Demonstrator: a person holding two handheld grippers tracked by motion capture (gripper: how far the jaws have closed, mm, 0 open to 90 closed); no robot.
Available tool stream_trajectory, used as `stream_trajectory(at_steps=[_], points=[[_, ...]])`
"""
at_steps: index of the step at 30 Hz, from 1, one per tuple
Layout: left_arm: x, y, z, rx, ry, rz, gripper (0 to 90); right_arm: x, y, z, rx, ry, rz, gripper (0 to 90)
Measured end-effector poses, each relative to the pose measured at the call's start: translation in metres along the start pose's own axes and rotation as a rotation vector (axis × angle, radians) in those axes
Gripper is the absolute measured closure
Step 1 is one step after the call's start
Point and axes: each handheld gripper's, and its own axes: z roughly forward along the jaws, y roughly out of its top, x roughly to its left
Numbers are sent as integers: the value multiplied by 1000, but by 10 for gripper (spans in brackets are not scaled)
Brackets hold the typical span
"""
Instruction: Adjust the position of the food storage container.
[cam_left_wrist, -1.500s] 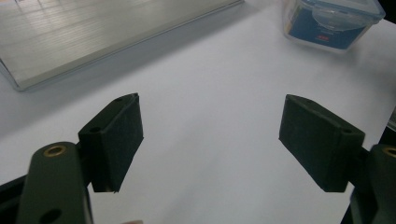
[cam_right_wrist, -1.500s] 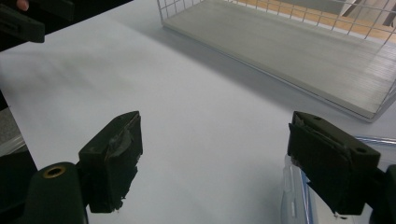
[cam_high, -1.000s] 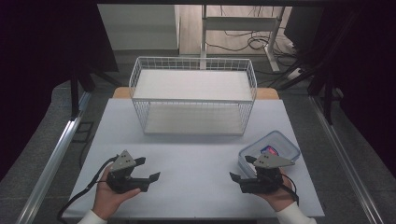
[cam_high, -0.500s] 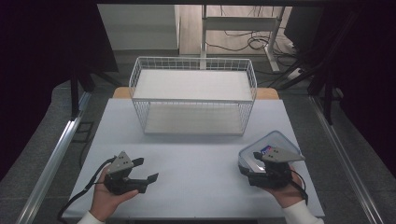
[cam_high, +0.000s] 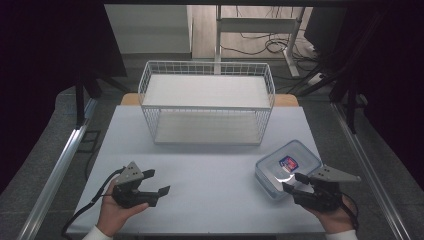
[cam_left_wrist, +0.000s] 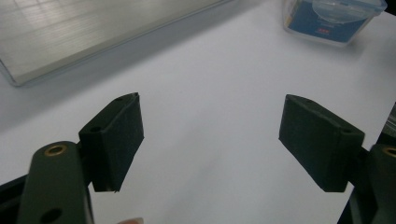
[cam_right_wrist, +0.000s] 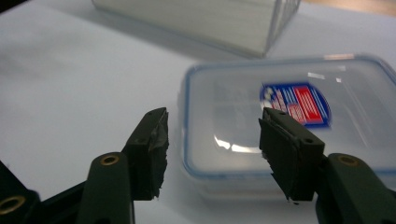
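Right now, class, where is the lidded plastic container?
In the high view, the container sits on the table's right side, before the wire basket, just ahead of the right gripper.

Your right gripper has matt black plastic jaws; the pad faces look rubbery, and one is scuffed and grey along its edge. Near the tabletop's right front corner, the container looks like clear, glossy plastic: its lid throws back bright glare, has a blue seal round the rim and bears a shiny red and blue label. Your left gripper shows the same dull black pads, with brass-coloured fittings in the arms. The tabletop is smooth, matt white. At its far edge, the basket is thin white-coated wire
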Motion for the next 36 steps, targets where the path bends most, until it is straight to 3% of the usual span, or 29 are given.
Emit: stream_trajectory(at_steps=[1,3,5,6,8,9,11,14,18,25,36], points=[[0,0,2,4,-6,-1,217,-5,-6,-1,44,5,8,445],[0,0,2,4,-6,-3,216,-7,-8,-1,67,8,11,467],[0,0,2,2,-5,-6,216,-9,-12,-1,106,18,19,541],[0,0,2,2,-3,-6,216,-12,-15,1,156,39,29,622],[0,0,2,1,-4,-7,216,-12,-16,4,187,52,29,653],[0,0,2,4,-4,-6,216,-12,-19,10,256,63,22,715],[0,0,3,7,-5,-5,216,-11,-20,13,281,62,21,736],[0,0,2,4,-7,-6,217,-12,-24,22,346,64,-4,853],[0,0,3,7,-7,-5,217,-14,-29,32,372,69,4,885],[0,0,2,3,-8,-11,218,-4,-28,52,411,70,-49,887],[1,1,2,-1,-11,-16,219,14,-19,67,390,73,-90,887]])
